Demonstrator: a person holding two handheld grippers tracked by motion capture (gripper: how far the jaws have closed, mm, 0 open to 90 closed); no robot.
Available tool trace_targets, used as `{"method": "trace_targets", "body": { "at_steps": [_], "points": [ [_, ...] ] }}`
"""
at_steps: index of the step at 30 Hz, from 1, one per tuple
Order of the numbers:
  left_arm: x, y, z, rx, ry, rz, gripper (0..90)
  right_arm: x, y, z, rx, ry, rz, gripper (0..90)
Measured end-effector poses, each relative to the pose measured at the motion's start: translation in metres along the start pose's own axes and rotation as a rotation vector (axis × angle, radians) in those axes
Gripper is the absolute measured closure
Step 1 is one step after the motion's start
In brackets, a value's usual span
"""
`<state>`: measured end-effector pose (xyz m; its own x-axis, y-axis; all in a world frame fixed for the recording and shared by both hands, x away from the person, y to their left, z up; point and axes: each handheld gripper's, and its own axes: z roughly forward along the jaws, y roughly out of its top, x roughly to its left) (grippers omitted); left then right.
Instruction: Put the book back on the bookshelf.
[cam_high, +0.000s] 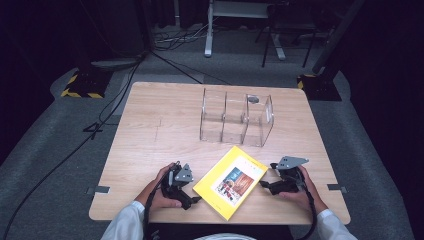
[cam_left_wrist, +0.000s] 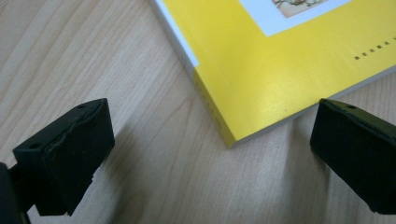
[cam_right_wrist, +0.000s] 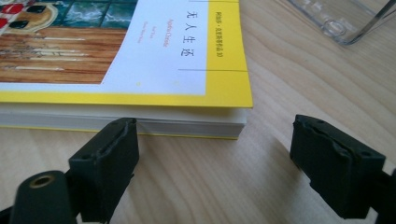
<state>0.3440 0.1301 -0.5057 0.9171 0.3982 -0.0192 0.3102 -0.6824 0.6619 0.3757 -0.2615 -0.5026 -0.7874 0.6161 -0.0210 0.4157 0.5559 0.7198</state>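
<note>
Two claws – left claw, right claw – flank the yellow book (both agape).

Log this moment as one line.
yellow book: flat on table | left gripper: open at its corner | right gripper: open at its edge | clear organizer: untouched

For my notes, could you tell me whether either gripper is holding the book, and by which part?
Nothing is held: the left gripper and right gripper stand open beside the book, which lies flat on the table.
</note>
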Motion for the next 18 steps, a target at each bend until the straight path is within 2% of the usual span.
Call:
{"method": "trace_targets", "body": {
  "at_steps": [1, 3, 7, 8, 10, 13, 16, 18],
  "points": [
    [-0.002, 0.000, 0.000, 0.001, 0.000, 0.000, 0.4, 0.000, 0.004, 0.003, -0.001, -0.025, 0.001, 17.0],
    [-0.006, 0.000, 0.000, -0.004, -0.002, -0.007, 0.7, 0.000, 0.008, 0.006, 0.003, -0.042, -0.005, 17.2],
    [-0.011, -0.002, -0.002, -0.003, -0.010, 0.008, 1.5, -0.001, 0.017, 0.014, 0.006, -0.075, 0.000, 17.6],
    [-0.013, -0.004, -0.004, -0.006, -0.013, 0.015, 2.7, -0.002, 0.019, 0.016, 0.008, -0.078, 0.004, 17.6],
    [-0.014, -0.006, -0.005, -0.025, -0.011, 0.000, 6.3, -0.004, 0.023, 0.020, 0.008, -0.087, 0.014, 17.6],
    [-0.014, -0.009, -0.009, -0.046, 0.002, -0.017, 17.3, -0.005, 0.026, 0.024, 0.010, -0.089, 0.019, 17.4],
    [-0.016, -0.011, -0.011, -0.049, -0.004, -0.012, 18.6, -0.004, 0.030, 0.028, 0.005, -0.117, 0.014, 17.1],
    [-0.017, -0.011, -0.011, -0.047, -0.005, -0.012, 18.6, -0.002, 0.031, 0.026, 0.014, -0.118, 0.010, 21.1]
  ]
}}
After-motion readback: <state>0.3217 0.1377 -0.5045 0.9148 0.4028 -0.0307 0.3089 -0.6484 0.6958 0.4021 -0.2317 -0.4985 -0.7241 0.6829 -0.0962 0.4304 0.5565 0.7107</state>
